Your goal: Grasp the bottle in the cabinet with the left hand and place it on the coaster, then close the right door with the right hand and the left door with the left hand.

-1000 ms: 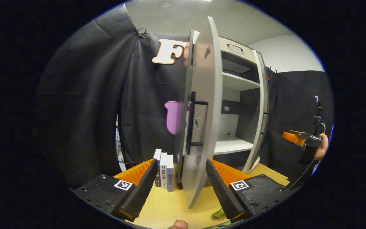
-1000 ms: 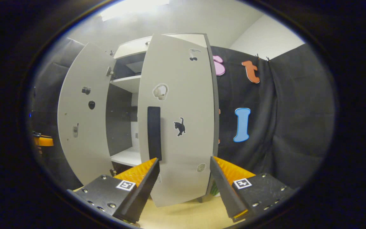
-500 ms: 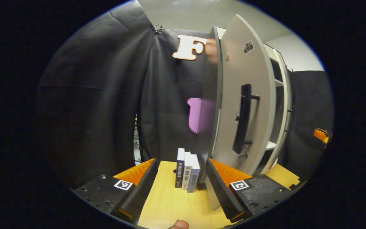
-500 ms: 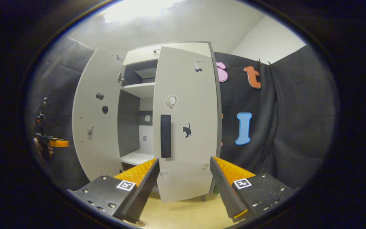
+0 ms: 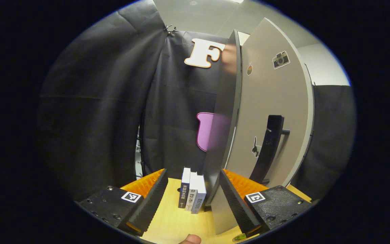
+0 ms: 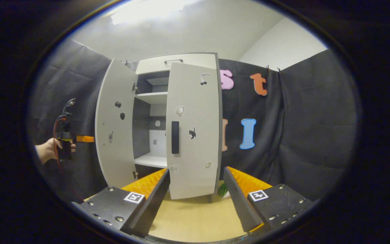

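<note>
Standing ajar at the cabinet's (image 6: 176,61) left edge, the left door (image 6: 113,125) looks a stiff, light panel; push its free edge or black handle (image 5: 266,152). Left gripper (image 5: 191,196), fingers apart, sits near it. Right door (image 6: 193,128) nearly closed; right gripper (image 6: 196,193) spread, empty.

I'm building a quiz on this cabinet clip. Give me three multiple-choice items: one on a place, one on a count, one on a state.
1. Where do the books stand?
A. on the tabletop beside the cabinet
B. on the upper shelf
C. on the floor

2. How many books stand there?
A. one
B. three
C. five

3. How is the left door?
A. shut
C. removed
B. open

Answers: 1 A, the left gripper view shows them upright on the table by the cabinet's side. 2 B, three spines show. 3 B, the right gripper view shows it swung out, shelves visible.
</note>
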`<state>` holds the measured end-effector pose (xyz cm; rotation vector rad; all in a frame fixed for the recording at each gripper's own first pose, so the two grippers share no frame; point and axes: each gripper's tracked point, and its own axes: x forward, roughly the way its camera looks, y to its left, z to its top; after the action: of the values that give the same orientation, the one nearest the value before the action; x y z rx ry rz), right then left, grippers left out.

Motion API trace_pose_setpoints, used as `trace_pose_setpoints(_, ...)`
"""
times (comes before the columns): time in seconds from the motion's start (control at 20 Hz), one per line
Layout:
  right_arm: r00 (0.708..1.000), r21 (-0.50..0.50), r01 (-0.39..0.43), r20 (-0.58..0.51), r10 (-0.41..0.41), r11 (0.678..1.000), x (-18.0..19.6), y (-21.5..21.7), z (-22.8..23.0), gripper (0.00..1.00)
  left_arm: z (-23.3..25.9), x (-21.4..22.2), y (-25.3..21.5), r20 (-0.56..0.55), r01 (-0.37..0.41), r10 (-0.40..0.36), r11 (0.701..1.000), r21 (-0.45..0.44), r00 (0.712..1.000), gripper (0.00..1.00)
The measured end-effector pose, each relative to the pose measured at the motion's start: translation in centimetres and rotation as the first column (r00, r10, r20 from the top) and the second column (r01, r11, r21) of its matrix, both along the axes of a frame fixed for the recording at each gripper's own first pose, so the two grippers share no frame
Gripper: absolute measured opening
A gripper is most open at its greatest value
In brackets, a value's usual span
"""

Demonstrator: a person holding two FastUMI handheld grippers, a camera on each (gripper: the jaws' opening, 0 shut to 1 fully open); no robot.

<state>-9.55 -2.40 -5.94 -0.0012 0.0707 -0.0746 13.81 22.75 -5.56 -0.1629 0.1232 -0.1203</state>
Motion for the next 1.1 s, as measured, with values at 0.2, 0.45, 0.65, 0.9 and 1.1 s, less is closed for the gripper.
trace_pose_setpoints(0.2,1.000,0.026,0.010,0.025,-0.011,1.000,-5.4,0.9,0.9,0.96,0.6,0.2,-2.3,-0.014,-0.012,0.012,0.999,0.037,1.000,0.92)
trace_pose_setpoints(0.45,0.998,0.057,0.024,0.065,-0.027,0.998,-11.8,1.1,2.6,0.96,1.3,-0.3,-2.4,0.003,-0.083,0.083,0.985,0.154,0.997,0.93)
trace_pose_setpoints(0.65,0.996,0.043,0.057,0.069,-0.060,0.997,-15.7,-0.1,3.0,0.96,1.1,-0.5,-3.6,-0.011,-0.068,0.070,0.992,0.107,0.997,0.93)
trace_pose_setpoints(0.9,0.994,0.058,0.072,0.079,-0.077,0.996,-18.3,-0.9,3.3,0.96,1.0,-0.9,-5.9,0.001,-0.073,0.073,0.989,0.130,0.997,0.93)
trace_pose_setpoints(1.1,0.992,0.029,0.113,0.058,-0.114,0.993,-18.9,-2.2,2.6,0.96,0.6,-1.0,-9.0,-0.018,-0.035,0.037,0.996,0.080,0.999,0.93)
